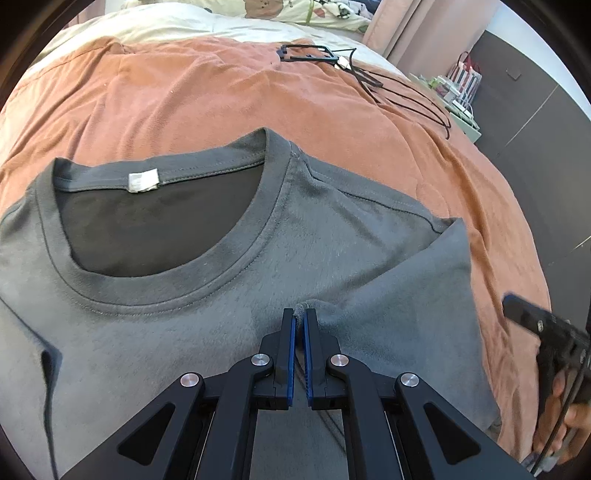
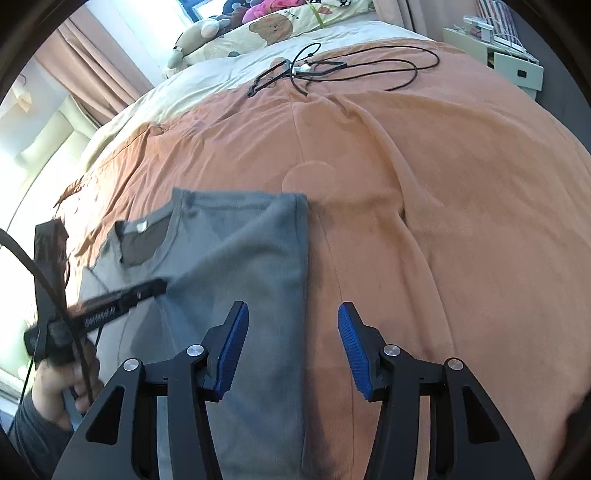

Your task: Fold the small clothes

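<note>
Pinching a small ridge of grey cloth at the bottom centre of its own view, the left gripper (image 1: 300, 319) is clenching its blue pads on the grey T-shirt (image 1: 229, 258), just below the collar. The shirt is lying flat on the orange blanket (image 1: 184, 96), filling the lower half of that view, with its right side already doubled over into a straight edge. In the right wrist view, the right gripper (image 2: 293, 343) is hanging released above that folded edge, nothing between its pads. The step in hand looks like the sideways fold; next, the free gripper is probably needing a fresh hold lower on the shirt. Farther off, black cables (image 2: 332, 70) are lying near the pillows (image 2: 288, 22).
</note>
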### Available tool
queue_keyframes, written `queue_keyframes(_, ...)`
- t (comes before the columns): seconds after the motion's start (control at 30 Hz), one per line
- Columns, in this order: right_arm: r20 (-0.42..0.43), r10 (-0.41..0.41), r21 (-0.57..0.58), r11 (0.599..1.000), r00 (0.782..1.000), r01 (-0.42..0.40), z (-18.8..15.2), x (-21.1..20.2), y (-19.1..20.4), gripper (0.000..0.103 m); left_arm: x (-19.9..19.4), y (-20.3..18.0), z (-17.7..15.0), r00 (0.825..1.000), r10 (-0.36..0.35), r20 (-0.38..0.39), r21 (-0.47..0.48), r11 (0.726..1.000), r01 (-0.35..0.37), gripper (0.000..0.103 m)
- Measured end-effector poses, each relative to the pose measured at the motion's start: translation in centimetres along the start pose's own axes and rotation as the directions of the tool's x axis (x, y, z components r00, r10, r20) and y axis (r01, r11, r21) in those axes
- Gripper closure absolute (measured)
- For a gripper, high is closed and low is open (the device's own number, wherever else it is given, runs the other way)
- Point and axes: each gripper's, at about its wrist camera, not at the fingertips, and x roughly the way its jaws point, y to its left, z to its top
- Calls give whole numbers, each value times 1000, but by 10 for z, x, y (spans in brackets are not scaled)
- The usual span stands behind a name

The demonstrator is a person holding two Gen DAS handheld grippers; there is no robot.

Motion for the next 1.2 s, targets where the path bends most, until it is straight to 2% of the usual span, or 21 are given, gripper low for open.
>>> queue_keyframes(0.2, -8, -33, -2, 999, 999, 33, 25, 34, 1, 55, 5, 4, 0, 1000, -25, -7, -10, 1000, 25, 99)
queue_keyframes(0.4, -14, -16, -8, 1000, 1000, 16, 43, 57, 7, 55, 6, 5, 1, 999, -42, -10, 2, 999, 42, 99)
queue_keyframes(0.5, -14, -61, -31, 998, 998, 60, 47, 66, 7, 55, 6, 6, 2, 999, -50, -12, 3, 999, 50, 99)
queue_keyframes(0.53, -12, -76, -33, 997, 997, 76, 48, 67, 6, 56, 6, 7, 2, 999, -52, -13, 1, 999, 52, 99)
queue_keyframes(0.6, -13, -109, -33, 994, 994, 109, 50, 72, 4, 69, 7, 5, 3, 999, -51, -18, 8, 999, 51, 99)
queue_keyframes(0.7, -27, -145, -38, 989, 989, 144, 53, 82, 3, 76, 9, 1, 6, 998, -60, -19, 13, 998, 60, 99)
queue_keyframes(0.83, -27, -194, -39, 980, 981, 193, 57, 92, 0, 79, 9, -1, 7, 997, -70, -21, 15, 997, 71, 99)
queue_keyframes(0.93, -20, -216, -34, 976, 976, 215, 57, 95, -1, 79, 12, 1, 8, 999, -26, -19, 29, 999, 26, 99)
queue_keyframes(1.0, -21, -228, -44, 973, 974, 226, 58, 97, 2, 79, 16, 2, 8, 999, -21, -31, 27, 999, 22, 98)
queue_keyframes(1.07, -29, -223, -39, 974, 974, 222, 57, 94, 4, 79, 14, 4, 9, 999, -22, -31, 20, 1000, 23, 96)
queue_keyframes(1.13, -40, -182, -25, 983, 982, 181, 56, 86, 2, 79, 8, 4, 8, 999, -37, -27, 3, 999, 37, 96)
queue_keyframes(1.2, -29, -150, -27, 989, 988, 149, 53, 72, -1, 78, 2, 4, 5, 999, -43, -27, -4, 999, 43, 86)
